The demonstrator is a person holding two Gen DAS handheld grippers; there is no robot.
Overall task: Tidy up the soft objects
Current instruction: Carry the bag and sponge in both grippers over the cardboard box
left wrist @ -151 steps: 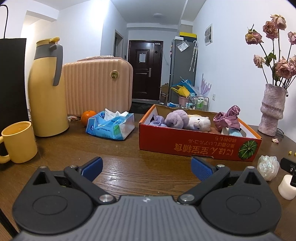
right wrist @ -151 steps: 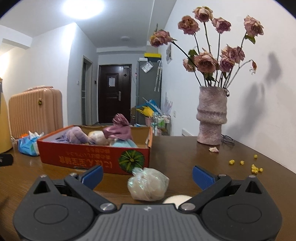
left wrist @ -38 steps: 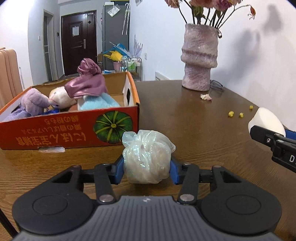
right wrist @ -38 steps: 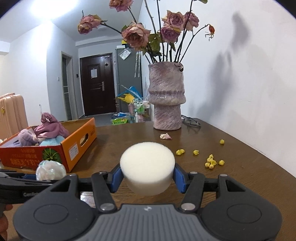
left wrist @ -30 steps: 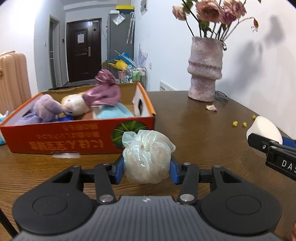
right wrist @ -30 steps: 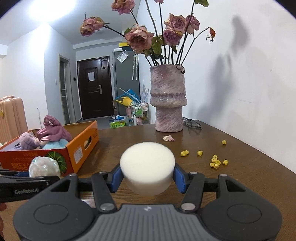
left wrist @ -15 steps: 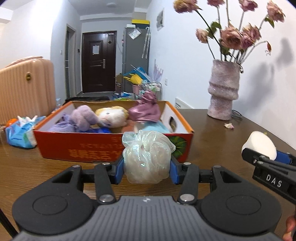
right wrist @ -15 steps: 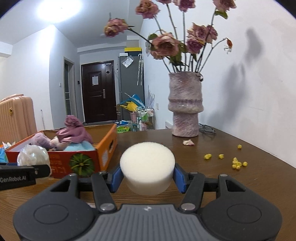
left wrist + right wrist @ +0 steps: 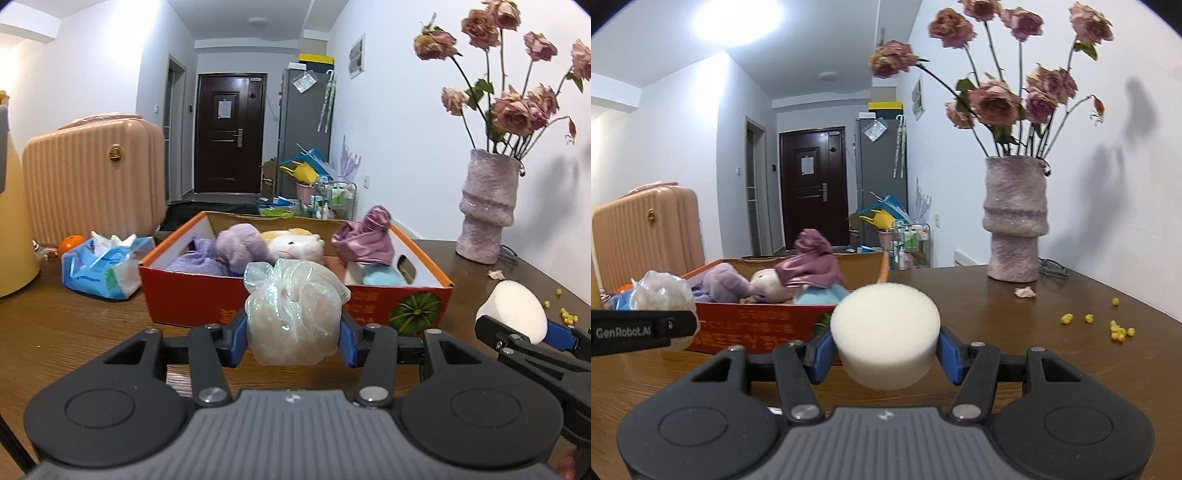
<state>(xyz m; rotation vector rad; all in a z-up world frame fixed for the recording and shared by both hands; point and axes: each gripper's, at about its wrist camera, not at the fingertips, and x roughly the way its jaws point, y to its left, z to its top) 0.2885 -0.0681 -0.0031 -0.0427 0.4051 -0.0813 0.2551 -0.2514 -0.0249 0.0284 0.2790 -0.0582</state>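
Note:
My left gripper is shut on a pearly mesh bath puff and holds it above the table, just in front of the red cardboard box. My right gripper is shut on a round white sponge, to the right of the box. The box holds a purple plush, a cream plush, a pink satin cloth and a light blue item. The right gripper with the sponge shows at the right of the left wrist view. The puff shows at the left of the right wrist view.
A pink vase with dried roses stands at the back right, with yellow crumbs near it. A blue tissue pack, an orange, a yellow jug and a peach suitcase are left of the box.
Both grippers, each still holding its object, have risen and swung left toward the box, which now sits more centred and shows more of its inside.

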